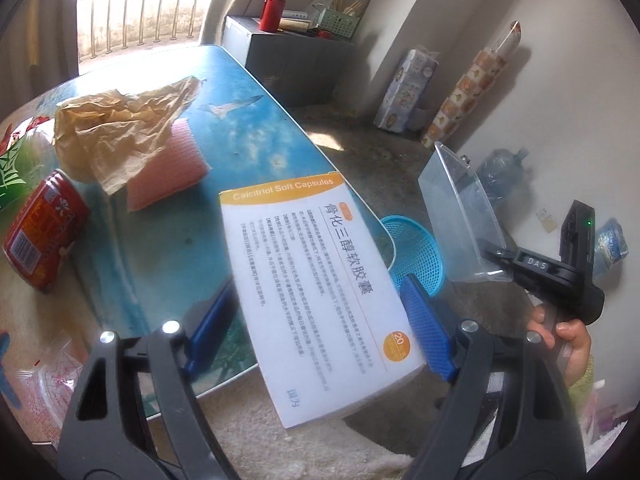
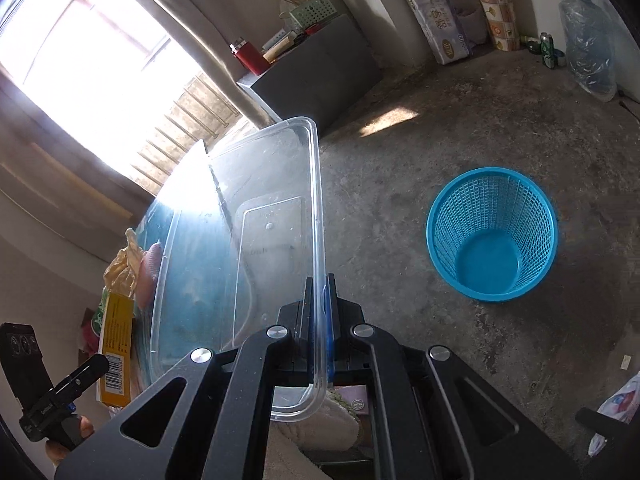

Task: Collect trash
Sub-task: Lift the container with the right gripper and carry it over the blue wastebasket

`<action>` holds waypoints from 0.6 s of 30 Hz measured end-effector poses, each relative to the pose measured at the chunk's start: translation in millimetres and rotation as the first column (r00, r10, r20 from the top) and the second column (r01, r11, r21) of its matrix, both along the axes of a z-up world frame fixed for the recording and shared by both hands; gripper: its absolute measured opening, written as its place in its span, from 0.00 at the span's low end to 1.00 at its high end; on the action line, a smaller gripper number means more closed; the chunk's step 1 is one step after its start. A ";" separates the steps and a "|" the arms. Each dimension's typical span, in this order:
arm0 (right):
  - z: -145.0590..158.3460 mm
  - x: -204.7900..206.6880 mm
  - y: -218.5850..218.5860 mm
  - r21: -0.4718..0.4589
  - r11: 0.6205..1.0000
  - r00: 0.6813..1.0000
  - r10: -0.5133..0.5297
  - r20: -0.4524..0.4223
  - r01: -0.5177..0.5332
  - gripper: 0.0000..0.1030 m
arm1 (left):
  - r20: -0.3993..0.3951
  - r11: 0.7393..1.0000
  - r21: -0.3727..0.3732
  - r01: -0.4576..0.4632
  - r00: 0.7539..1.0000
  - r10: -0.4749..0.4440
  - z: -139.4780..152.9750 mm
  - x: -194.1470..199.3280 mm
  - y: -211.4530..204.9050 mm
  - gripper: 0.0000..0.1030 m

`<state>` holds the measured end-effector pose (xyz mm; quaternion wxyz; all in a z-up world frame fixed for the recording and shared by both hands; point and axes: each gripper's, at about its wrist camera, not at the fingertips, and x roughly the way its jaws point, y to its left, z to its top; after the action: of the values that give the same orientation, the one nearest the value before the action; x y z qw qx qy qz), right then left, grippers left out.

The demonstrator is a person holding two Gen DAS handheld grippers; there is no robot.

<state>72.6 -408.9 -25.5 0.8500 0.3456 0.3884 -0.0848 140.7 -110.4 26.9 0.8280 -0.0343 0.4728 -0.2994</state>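
White medicine box [image 1: 320,288] sits clamped between left tool [image 1: 320,320] pads.

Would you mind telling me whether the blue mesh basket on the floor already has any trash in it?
No. In the right wrist view the blue basket stands upright on the floor with its solid bottom fully visible and nothing lying inside.

Left wrist view: close above the table's [image 1: 256,128] near right corner, angled down along the left gripper [image 1: 320,312] toward the far window [image 1: 132,4]. Right wrist view: further right, tilted down over the floor. Shared: basket [image 2: 492,236], clear tub [image 2: 276,216], far cabinet [image 2: 320,68].
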 end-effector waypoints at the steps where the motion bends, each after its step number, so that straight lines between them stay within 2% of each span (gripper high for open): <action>1: -4.1 -7.9 -5.1 0.001 1.000 1.000 -0.022 -0.010 0.022 0.04 | -0.001 1.000 -0.002 0.026 1.000 -0.026 0.1 -0.2 -10.5 0.75; 6: -27.5 -44.3 -35.1 0.008 0.992 0.990 -0.123 -0.068 0.124 0.04 | -0.019 0.987 -0.023 0.162 0.987 -0.163 -4.6 0.9 -70.5 0.75; 10: -48.0 -69.0 -58.7 0.011 0.980 0.973 -0.198 -0.116 0.200 0.04 | -0.074 0.965 -0.027 0.260 0.962 -0.261 -19.0 3.7 -126.5 0.75; 18: -94.4 -83.5 -104.3 0.025 0.955 0.936 -0.284 -0.210 0.295 0.04 | -0.153 0.918 0.071 0.390 0.914 -0.376 -64.4 13.6 -233.4 0.75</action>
<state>-10.9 -513.2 -119.9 0.7738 0.4121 0.4206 -0.2332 154.3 -343.8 -37.5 0.7198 0.0799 0.5399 -0.4289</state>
